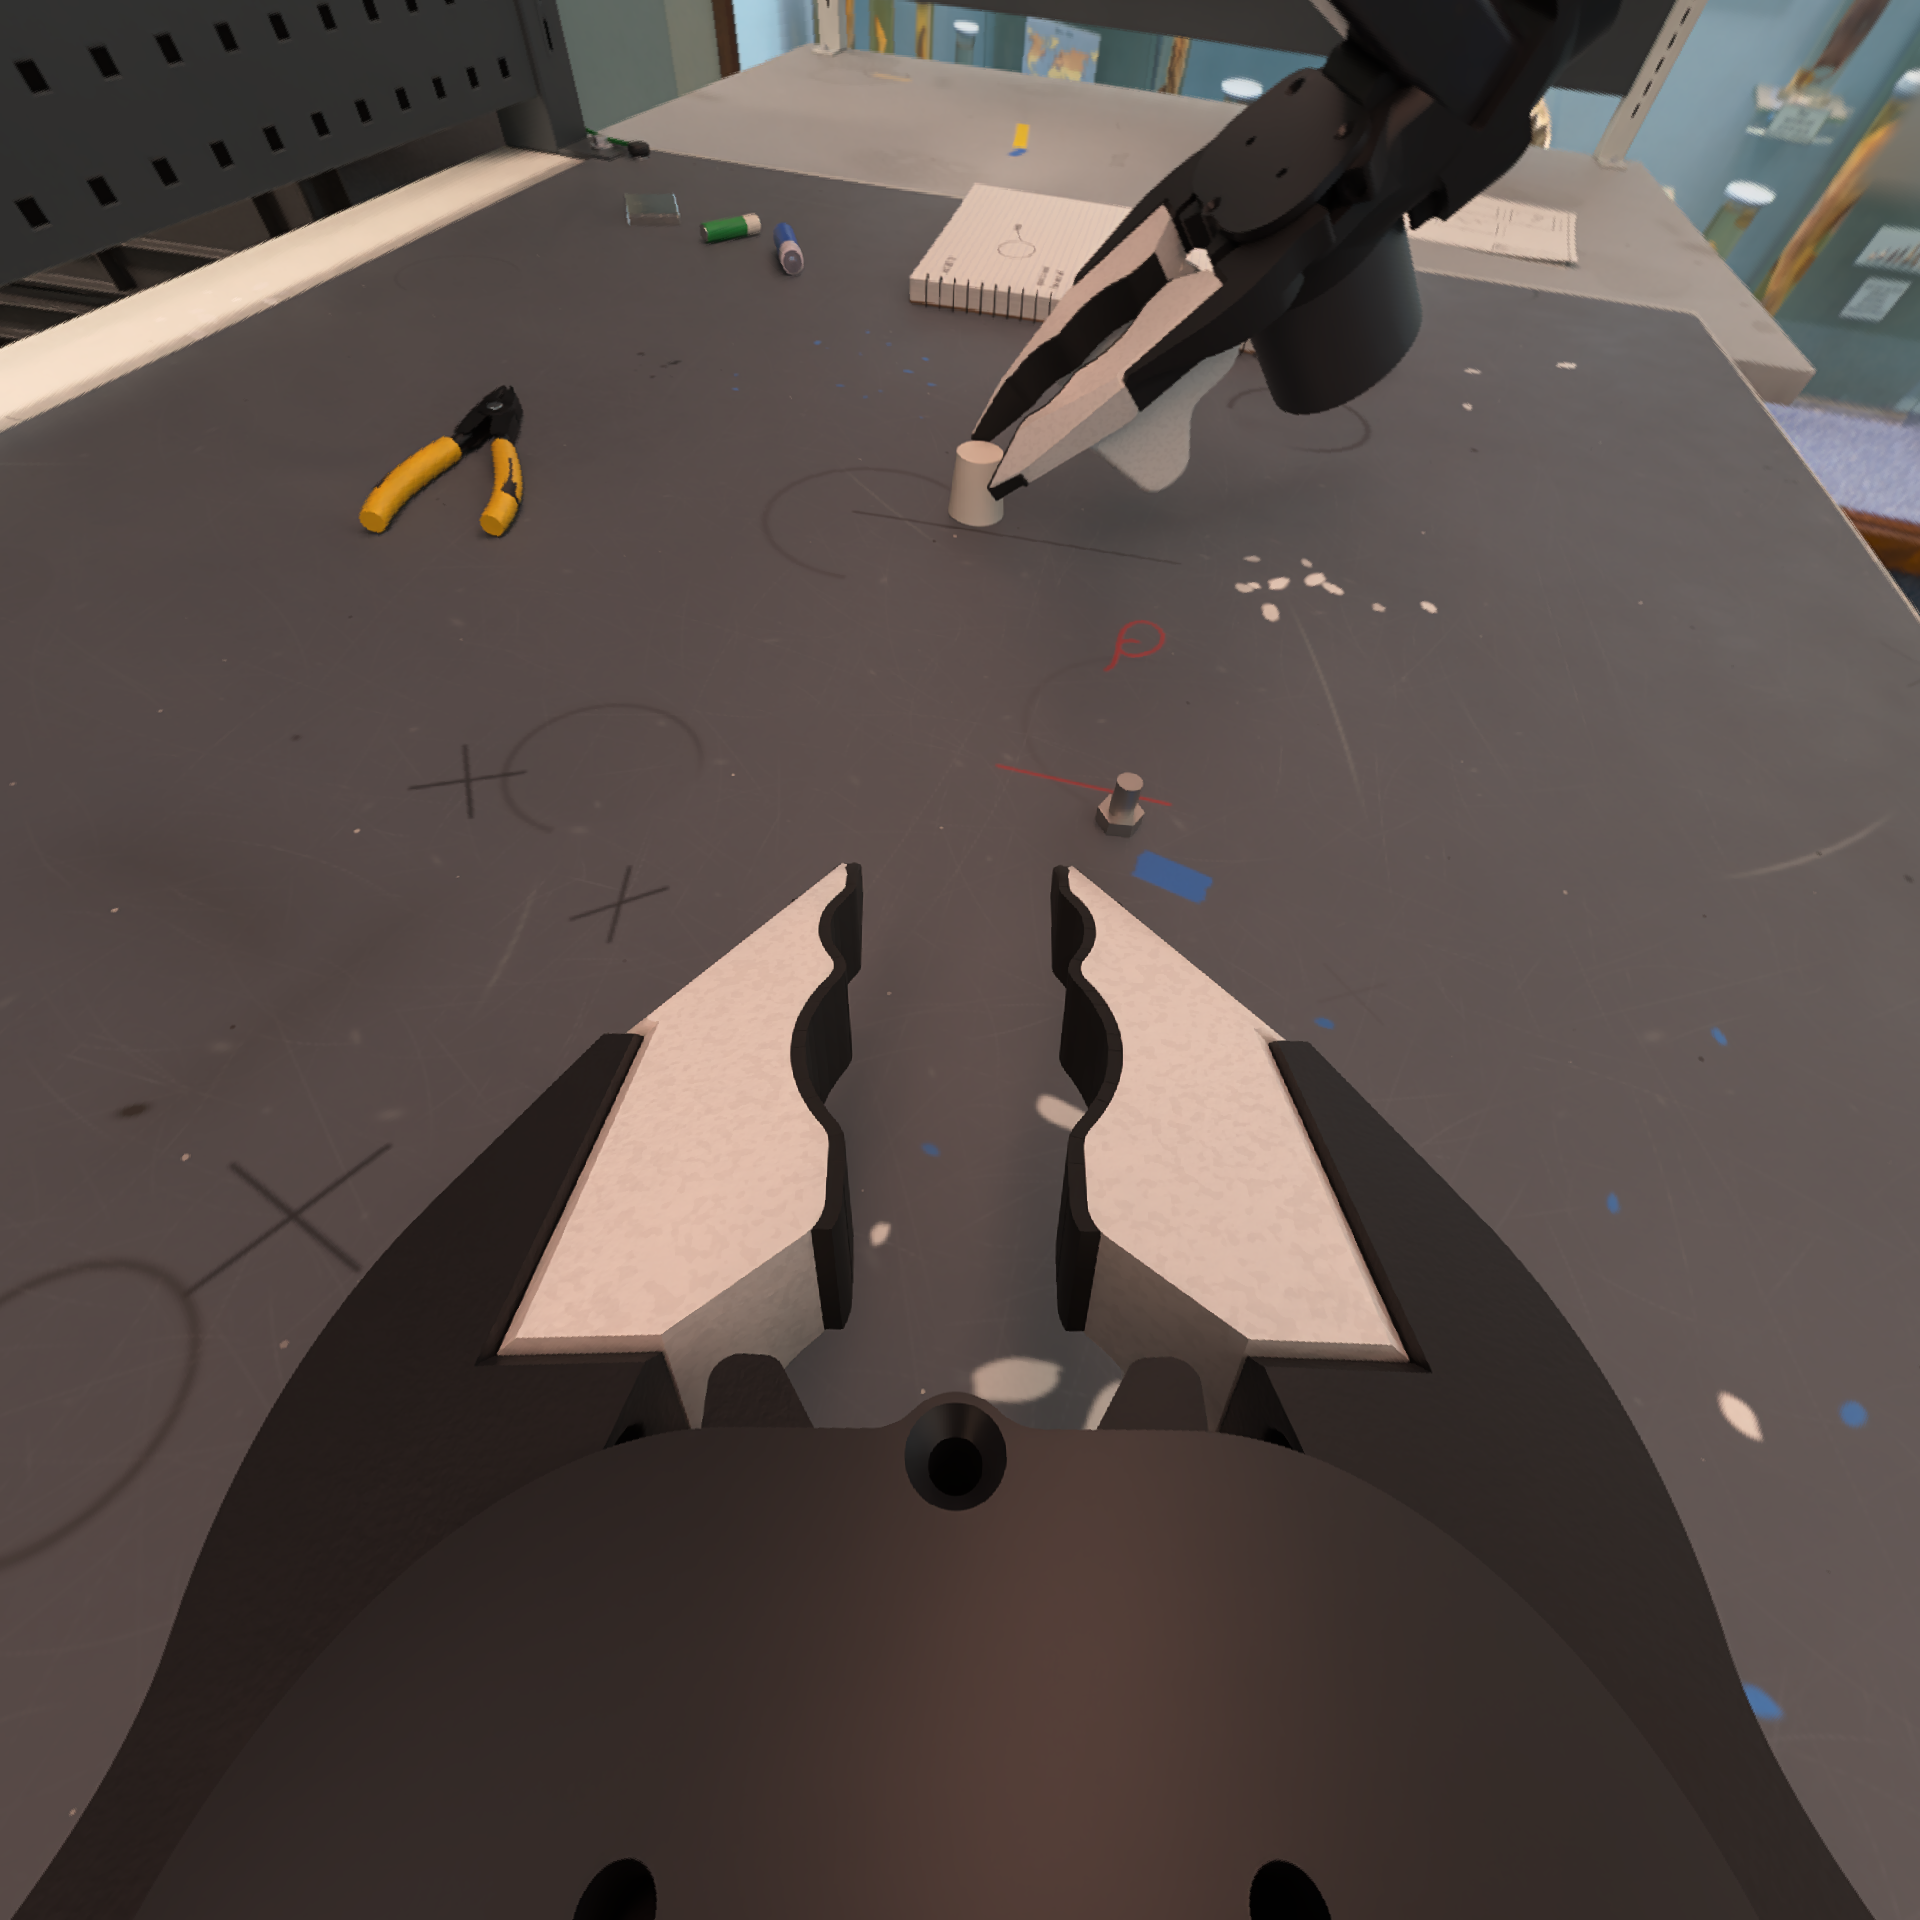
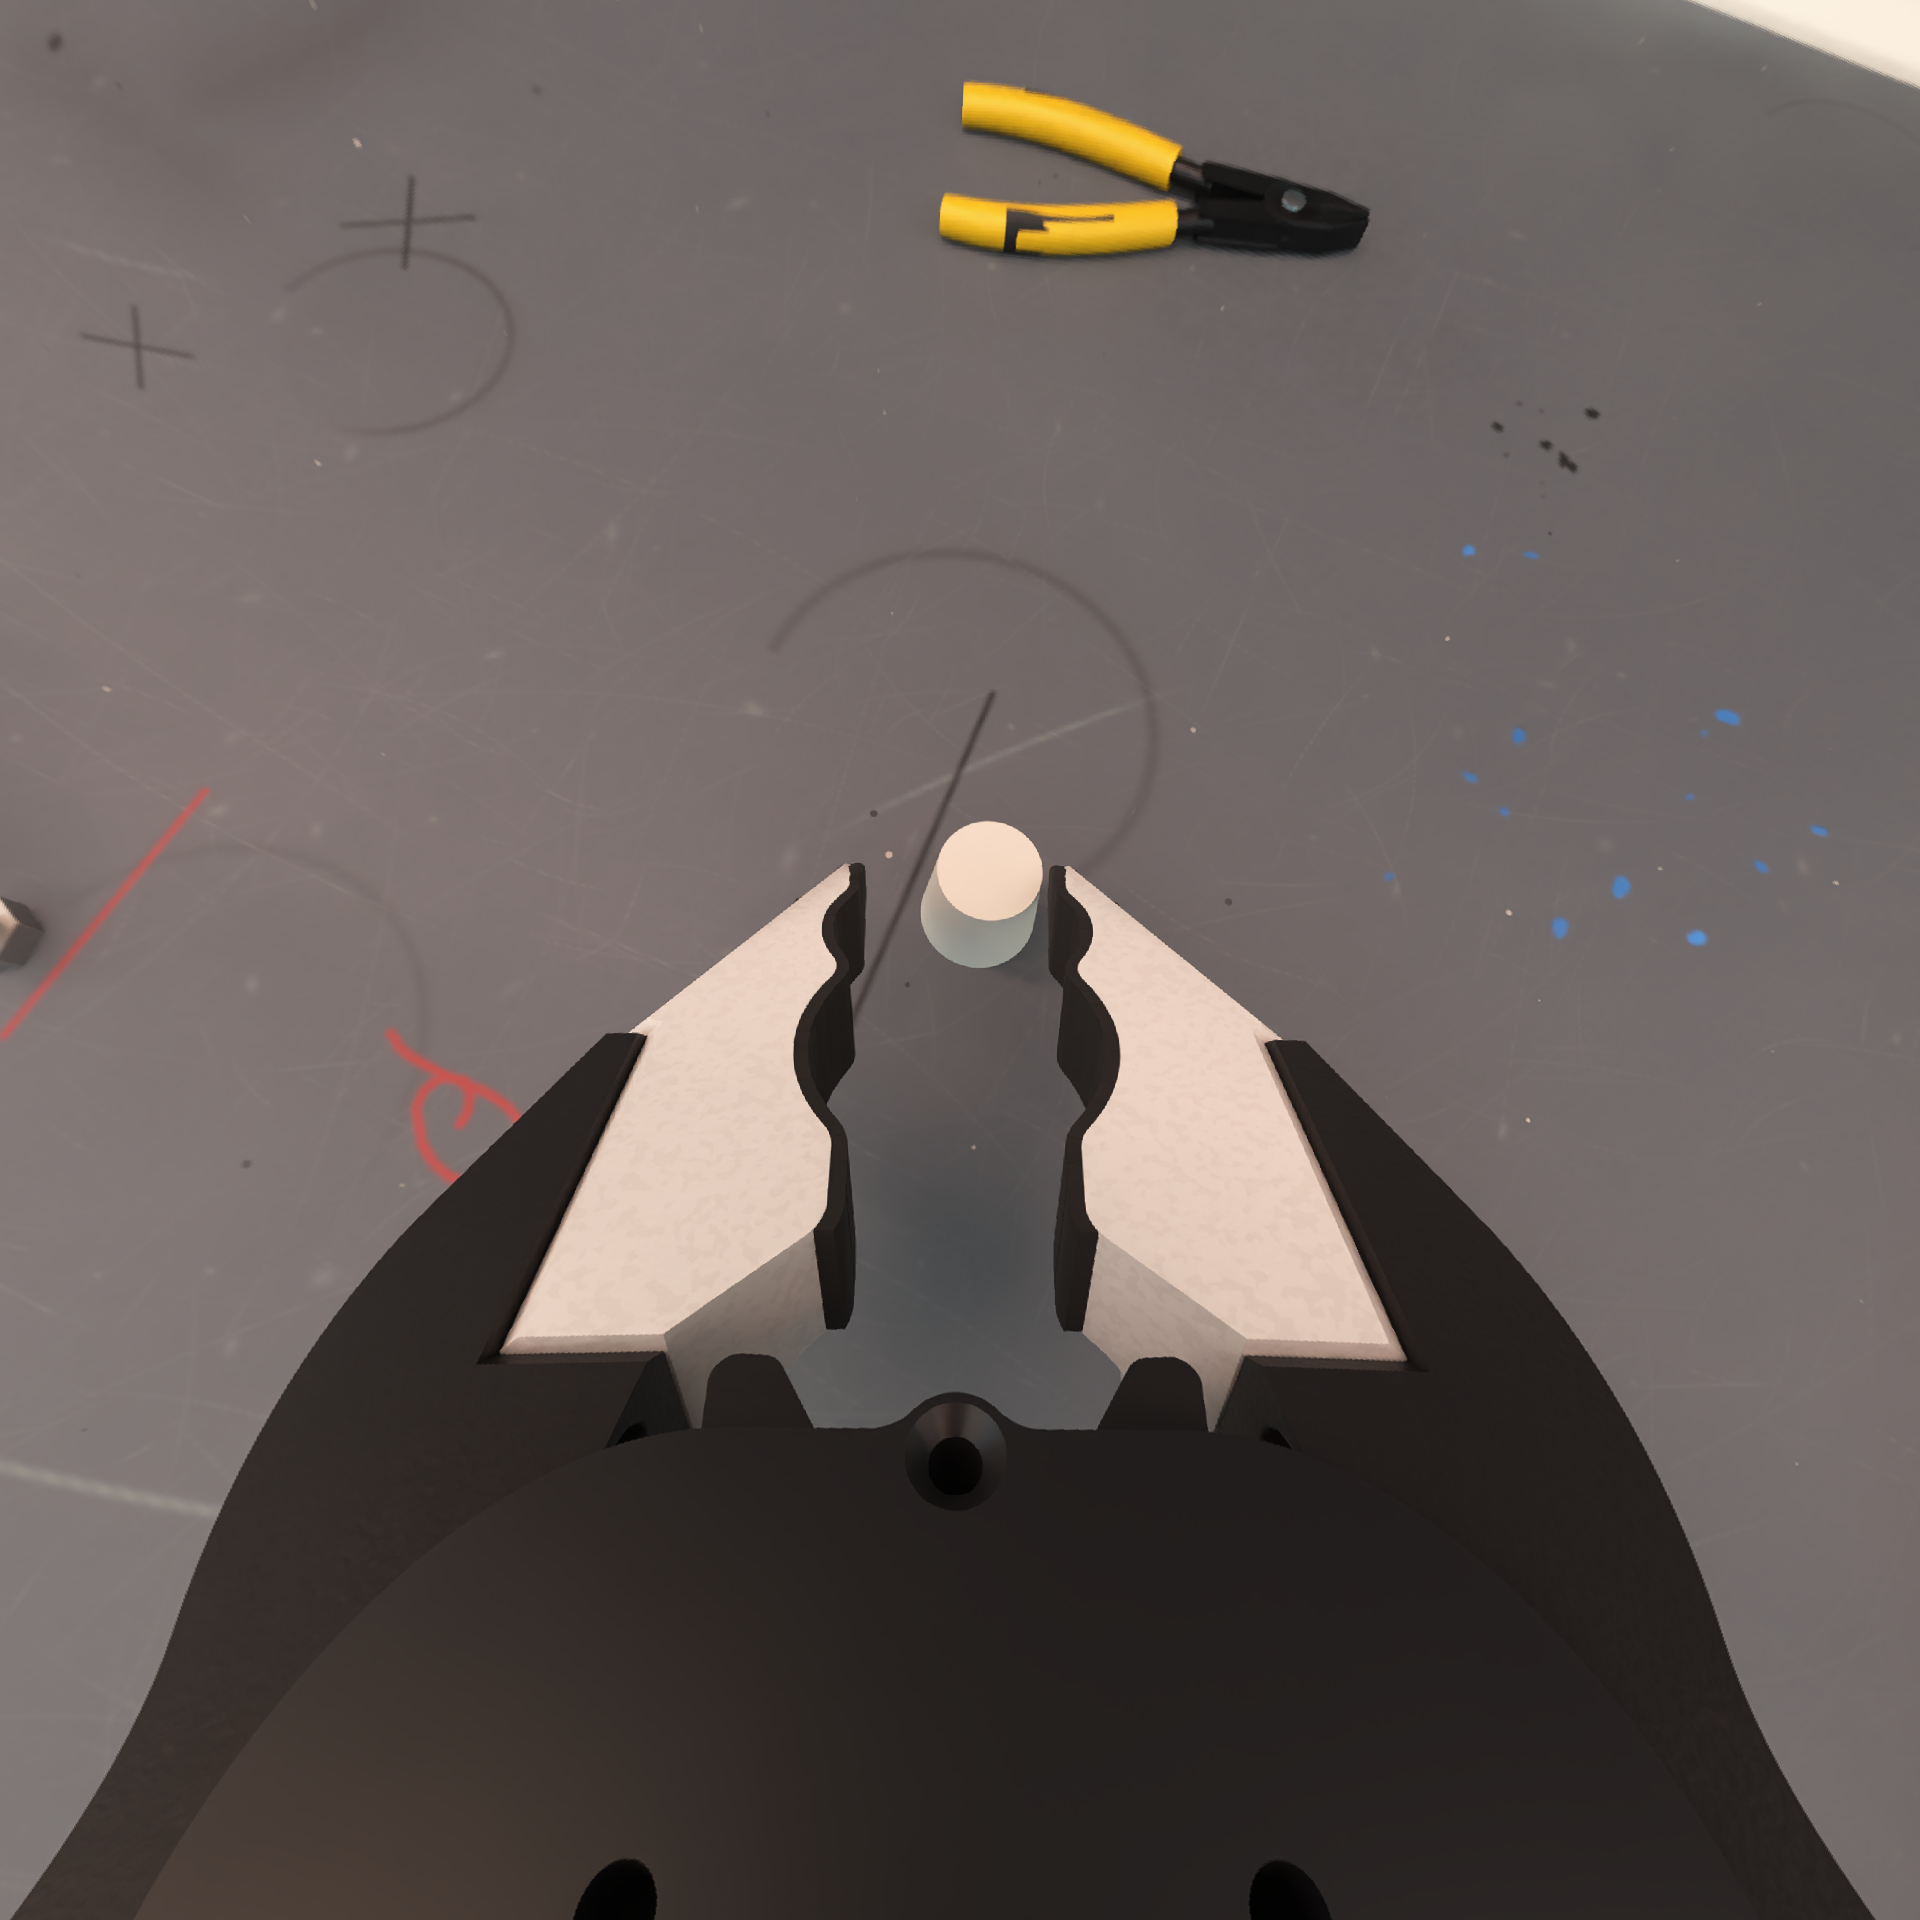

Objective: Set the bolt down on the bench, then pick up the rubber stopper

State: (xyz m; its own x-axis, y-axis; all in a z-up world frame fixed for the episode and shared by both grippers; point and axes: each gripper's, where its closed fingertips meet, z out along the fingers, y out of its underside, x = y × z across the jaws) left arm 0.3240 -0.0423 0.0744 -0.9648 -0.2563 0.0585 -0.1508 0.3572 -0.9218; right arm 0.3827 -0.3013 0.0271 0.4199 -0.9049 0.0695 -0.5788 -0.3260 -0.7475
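Bolt (image 1: pixel 1120 805) stands head-down on the counter (image 1: pixel 312 987), just ahead & right of my left gripper (image 1: pixel 956 883), whose fingers are apart w/ nothing between. Stopper (image 2: pixel 982 896) sits upright on the counter between my right gripper's (image 2: pixel 956 883) fingertips, touching the right one; fingers apart, not clamped. Pliers (image 2: pixel 1148 177) lie well beyond. Notepad (image 1: pixel 1003 249) far back.

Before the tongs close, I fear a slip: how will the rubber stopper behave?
The rubber stopper stands upright, wider on top, so it may tip if nudged. Its taper could slide it downward out of the right tongs.
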